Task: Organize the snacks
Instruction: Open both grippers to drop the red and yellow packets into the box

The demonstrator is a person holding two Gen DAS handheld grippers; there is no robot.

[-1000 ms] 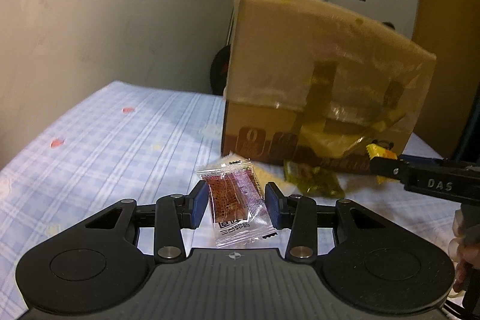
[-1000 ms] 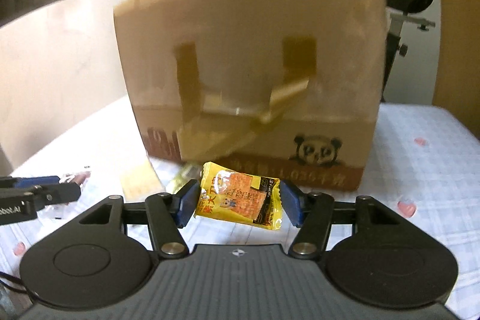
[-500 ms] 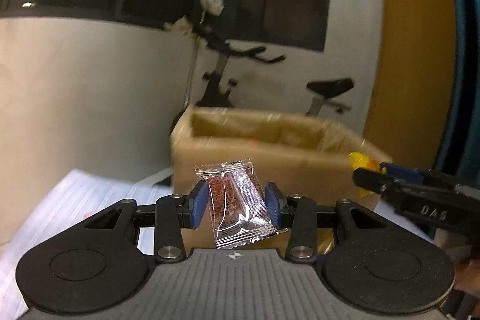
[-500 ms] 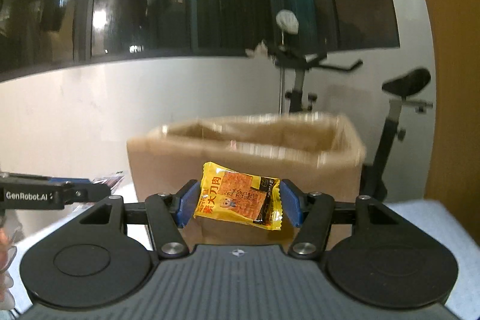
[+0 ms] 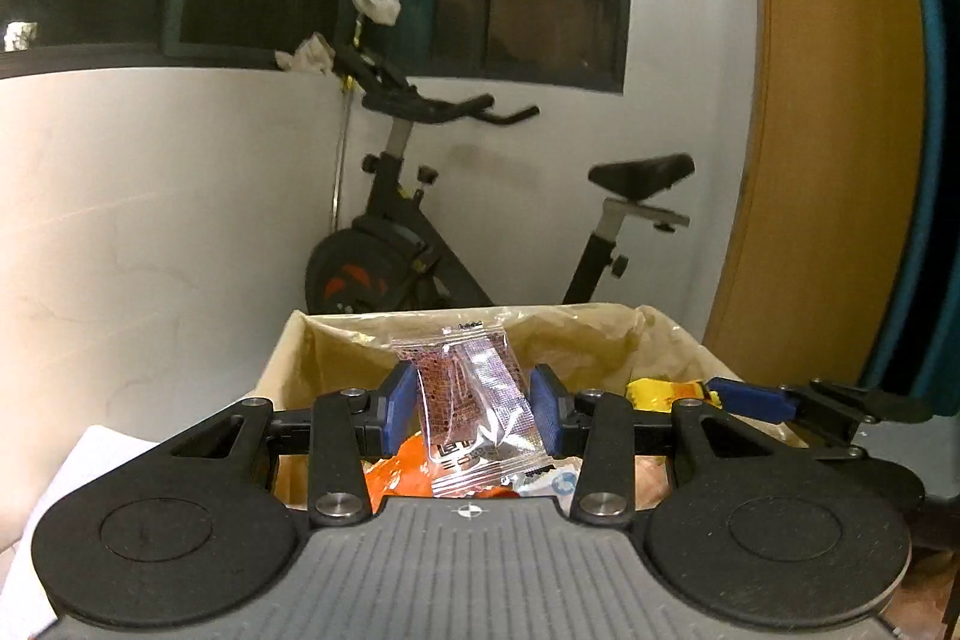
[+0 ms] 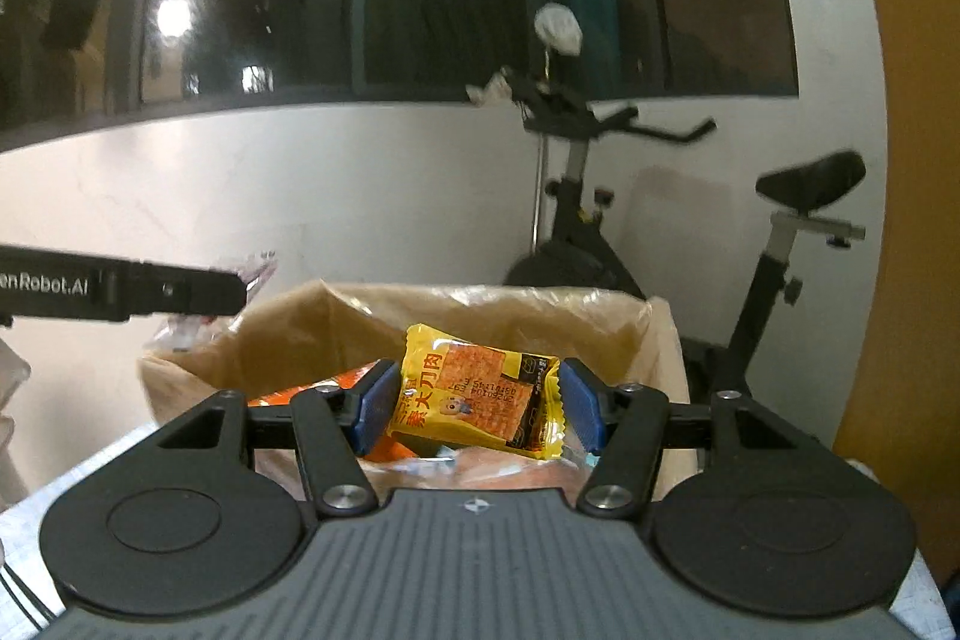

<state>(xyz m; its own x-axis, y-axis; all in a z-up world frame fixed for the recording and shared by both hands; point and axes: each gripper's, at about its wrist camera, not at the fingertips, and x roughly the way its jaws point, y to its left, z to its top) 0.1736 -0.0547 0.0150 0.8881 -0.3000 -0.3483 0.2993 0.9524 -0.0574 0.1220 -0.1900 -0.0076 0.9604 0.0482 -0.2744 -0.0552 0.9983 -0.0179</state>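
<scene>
My left gripper [image 5: 474, 400] is shut on a clear packet with a dark red snack [image 5: 474, 400], held upright above the open cardboard box [image 5: 282, 358]. My right gripper [image 6: 471, 403] is shut on a yellow snack packet [image 6: 480, 391], also over the box [image 6: 198, 358]. Orange and pale snack packets [image 5: 402, 472] lie inside the box. In the left wrist view the right gripper's blue fingertip [image 5: 750, 397] and the yellow packet [image 5: 660, 391] show at the right. In the right wrist view the left gripper's black finger [image 6: 180, 289] and clear packet [image 6: 258, 274] show at the left.
The box is lined with brownish plastic [image 6: 480, 310]. An exercise bike [image 5: 420, 232] stands behind the box against a white wall under dark windows. An orange door or panel [image 5: 828, 130] rises at the right. A strip of checked tablecloth [image 6: 36, 496] shows at lower left.
Both grippers have risen with their packets from table height in front of the box to above its open top; the box's inside has come into view.
</scene>
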